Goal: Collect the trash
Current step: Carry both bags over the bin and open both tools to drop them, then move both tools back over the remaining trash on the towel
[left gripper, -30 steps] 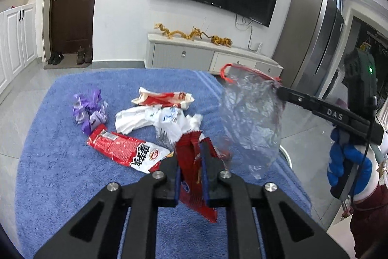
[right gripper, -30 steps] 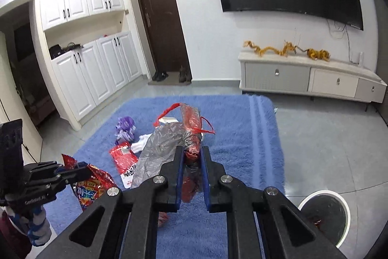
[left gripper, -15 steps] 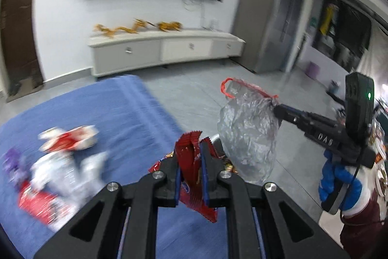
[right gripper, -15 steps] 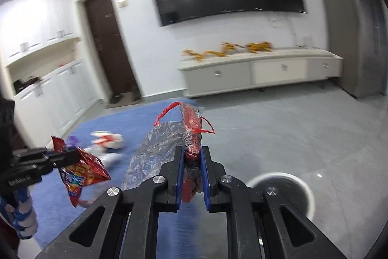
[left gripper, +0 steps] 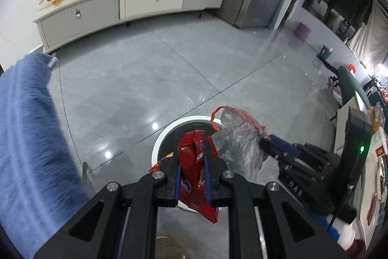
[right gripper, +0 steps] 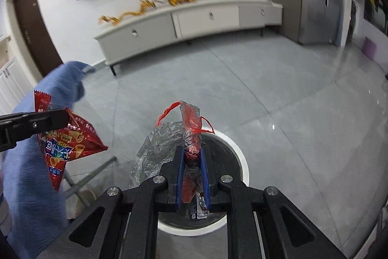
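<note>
Two tongs are in view, and each of yours carries a load. Your left tongs (left gripper: 192, 176) stand nearly closed with a red snack wrapper (left gripper: 194, 162) between the pads; the jaws have just been opening a little, yet the wrapper has not dropped and hangs down past the fingers. In the right wrist view the same wrapper (right gripper: 65, 145) dangles from the left tongs (right gripper: 55, 119) at the left edge, in front of the blue cloth. Your right tongs (right gripper: 192, 174) are clamped almost fully on the bunched red-handled neck of a clear plastic bag (right gripper: 165, 145); the crinkled body of the bag spills out to the left of the fingers, and its red drawstring loops stand up above them. From the left wrist view the bag (left gripper: 238, 137) hangs just right of the wrapper, close beside it.

Directly beneath both loads sits a round bin with a white rim (left gripper: 156, 146) and a dark interior, standing on the grey tiled floor (left gripper: 145, 69). In the right wrist view the bin rim (right gripper: 241, 162) circles behind the tongs, and some litter lies inside. A tabletop covered in blue cloth (left gripper: 26, 128) fills the left side. Against the far wall stands a low white cabinet (left gripper: 135, 4) with gold ornaments on top.
</note>
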`<state>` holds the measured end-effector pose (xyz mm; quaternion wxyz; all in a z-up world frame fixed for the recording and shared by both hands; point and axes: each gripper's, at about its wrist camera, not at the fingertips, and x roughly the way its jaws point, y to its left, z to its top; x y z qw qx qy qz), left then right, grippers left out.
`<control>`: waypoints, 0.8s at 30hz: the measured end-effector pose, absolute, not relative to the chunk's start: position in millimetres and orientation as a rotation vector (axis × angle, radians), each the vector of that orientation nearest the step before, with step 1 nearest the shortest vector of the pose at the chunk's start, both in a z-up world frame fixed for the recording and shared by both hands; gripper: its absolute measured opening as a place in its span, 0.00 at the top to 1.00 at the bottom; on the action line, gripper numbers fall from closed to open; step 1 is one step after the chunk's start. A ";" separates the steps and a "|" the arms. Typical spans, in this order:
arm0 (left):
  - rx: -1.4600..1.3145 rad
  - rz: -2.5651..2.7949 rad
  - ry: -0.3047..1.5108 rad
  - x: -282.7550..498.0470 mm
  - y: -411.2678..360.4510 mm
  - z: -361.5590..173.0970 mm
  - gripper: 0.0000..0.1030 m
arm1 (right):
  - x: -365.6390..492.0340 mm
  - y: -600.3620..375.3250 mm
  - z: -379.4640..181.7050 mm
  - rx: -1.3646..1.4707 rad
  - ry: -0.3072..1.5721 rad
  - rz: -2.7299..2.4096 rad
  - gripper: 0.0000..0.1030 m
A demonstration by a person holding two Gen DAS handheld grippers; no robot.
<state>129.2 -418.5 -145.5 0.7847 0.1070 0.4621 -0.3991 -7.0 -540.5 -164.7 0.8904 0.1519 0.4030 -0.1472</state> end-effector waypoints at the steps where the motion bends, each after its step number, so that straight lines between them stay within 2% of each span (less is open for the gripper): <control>1: 0.233 -0.857 1.012 132.9 -423.4 -151.8 0.84 | -2.1 -544.4 -175.2 0.333 0.853 -0.306 0.86; 4: 0.236 -0.845 1.059 140.5 -438.4 -169.4 0.83 | 7.4 -555.4 -196.1 0.364 0.886 -0.307 0.85; 6: 0.231 -0.838 1.078 143.9 -444.9 -175.4 0.73 | 14.3 -558.7 -208.7 0.367 0.913 -0.317 0.80; 7: 0.229 -0.836 1.082 145.3 -445.6 -177.4 0.63 | 16.5 -559.5 -213.7 0.365 0.924 -0.324 0.78; 8: 0.226 -0.831 1.088 147.9 -446.3 -178.7 0.56 | 18.0 -560.5 -216.6 0.364 0.931 -0.328 0.70; 9: 0.222 -0.828 1.094 149.2 -446.4 -179.8 0.56 | 18.3 -562.1 -219.1 0.365 0.935 -0.333 0.63; 10: 0.219 -0.829 1.097 148.9 -445.7 -179.8 0.56 | 16.5 -560.4 -219.7 0.365 0.933 -0.336 0.50; 11: 0.218 -0.827 1.098 149.3 -445.7 -180.2 0.56 | 14.0 -560.0 -218.2 0.367 0.928 -0.338 0.48; 19: 0.183 -0.830 1.064 137.7 -432.6 -157.6 0.56 | -3.4 -552.9 -183.8 0.349 0.873 -0.357 0.48; 24: 0.137 -0.825 0.928 111.0 -394.8 -106.5 0.56 | -24.5 -531.9 -133.6 0.307 0.774 -0.338 0.45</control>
